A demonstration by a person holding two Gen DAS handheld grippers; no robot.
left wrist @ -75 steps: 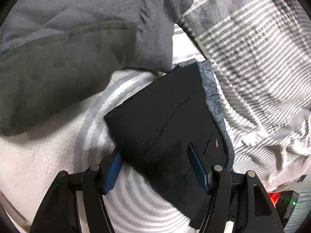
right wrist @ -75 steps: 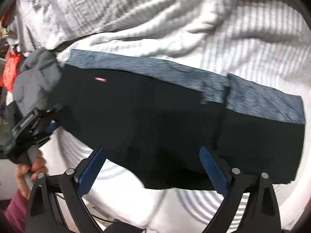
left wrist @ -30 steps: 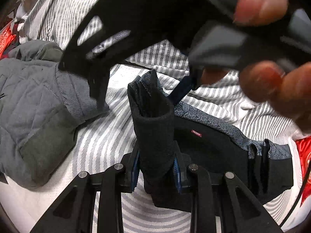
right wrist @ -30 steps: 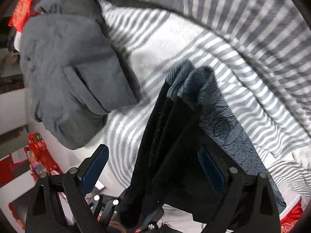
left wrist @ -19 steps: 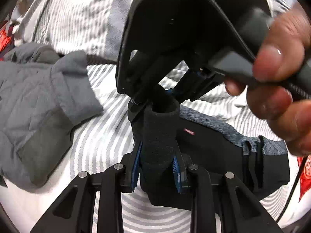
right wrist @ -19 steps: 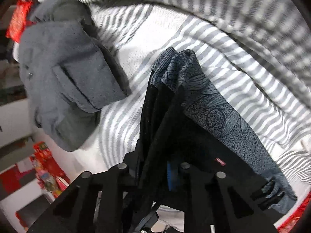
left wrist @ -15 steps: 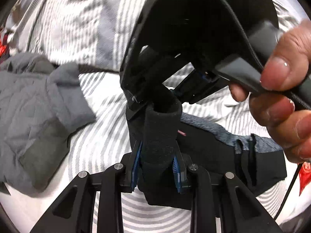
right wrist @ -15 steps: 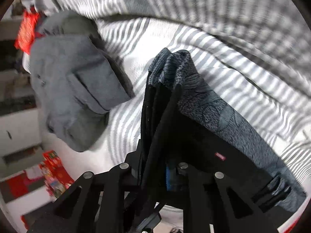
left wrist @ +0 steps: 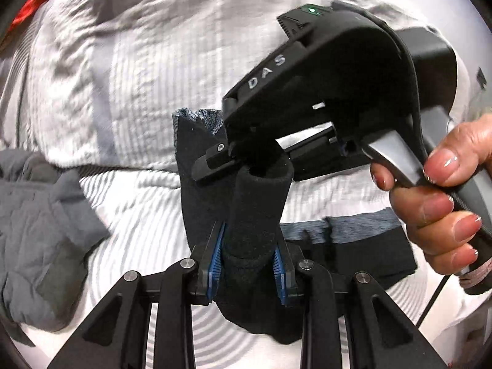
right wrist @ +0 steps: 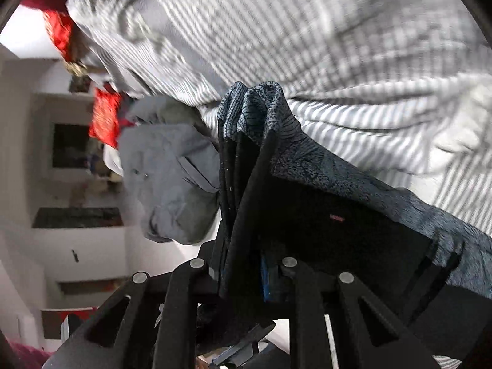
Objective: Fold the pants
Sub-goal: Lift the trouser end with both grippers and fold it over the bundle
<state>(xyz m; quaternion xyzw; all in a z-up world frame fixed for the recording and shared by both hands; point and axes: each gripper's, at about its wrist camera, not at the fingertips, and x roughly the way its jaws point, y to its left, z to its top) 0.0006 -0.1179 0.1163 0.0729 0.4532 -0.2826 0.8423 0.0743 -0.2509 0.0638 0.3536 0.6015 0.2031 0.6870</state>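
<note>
The black pants (left wrist: 255,215) with a grey patterned waistband (right wrist: 307,156) are lifted at one folded end off the striped bed. My left gripper (left wrist: 247,261) is shut on a thick fold of the black cloth. My right gripper (right wrist: 243,273) is shut on the stacked edges of the same end; in the left wrist view its black body (left wrist: 323,86) sits just above the fold, held by a hand (left wrist: 436,200). The rest of the pants (left wrist: 369,246) lies flat to the right.
A grey quilted garment (left wrist: 40,230) lies on the bed at the left, also seen in the right wrist view (right wrist: 172,178). The striped white and grey bedding (left wrist: 138,77) fills the background. Red items (right wrist: 104,117) and shelves stand beyond the bed.
Both grippers have raised the gripped end of the pants higher. The right gripper, open a second ago, has shut on the folded edges. The views have tilted toward the bedding.
</note>
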